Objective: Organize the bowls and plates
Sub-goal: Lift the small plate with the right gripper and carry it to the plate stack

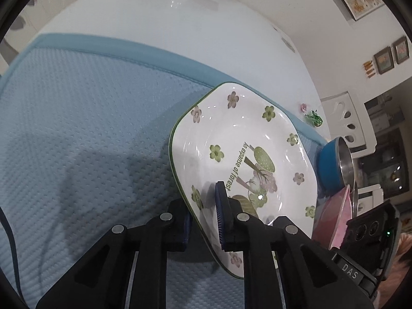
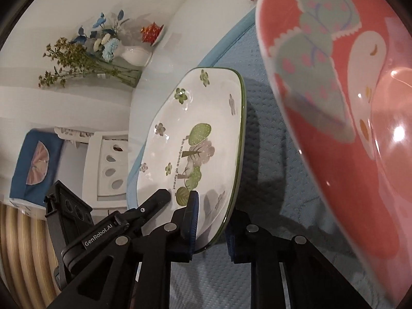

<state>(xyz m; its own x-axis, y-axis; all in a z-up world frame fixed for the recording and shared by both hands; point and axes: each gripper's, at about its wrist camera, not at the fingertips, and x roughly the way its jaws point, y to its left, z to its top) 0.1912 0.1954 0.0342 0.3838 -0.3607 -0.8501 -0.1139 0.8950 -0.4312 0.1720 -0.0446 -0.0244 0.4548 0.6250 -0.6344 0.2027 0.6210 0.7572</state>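
The white flowered plate (image 1: 247, 154) is pinched at its rim by both the left hand-held gripper (image 1: 203, 221) and the right hand-held gripper (image 2: 211, 221), tilted above the blue mat (image 1: 77, 128), so it should be kept steady and moved slowly.

Left gripper (image 1: 204, 221) and right gripper (image 2: 212, 225), black angular linkage arms, silver round pivot screws behind dark blue ribbed fingers (image 1: 222, 213), white "GenRobot.AI" lettering on one body
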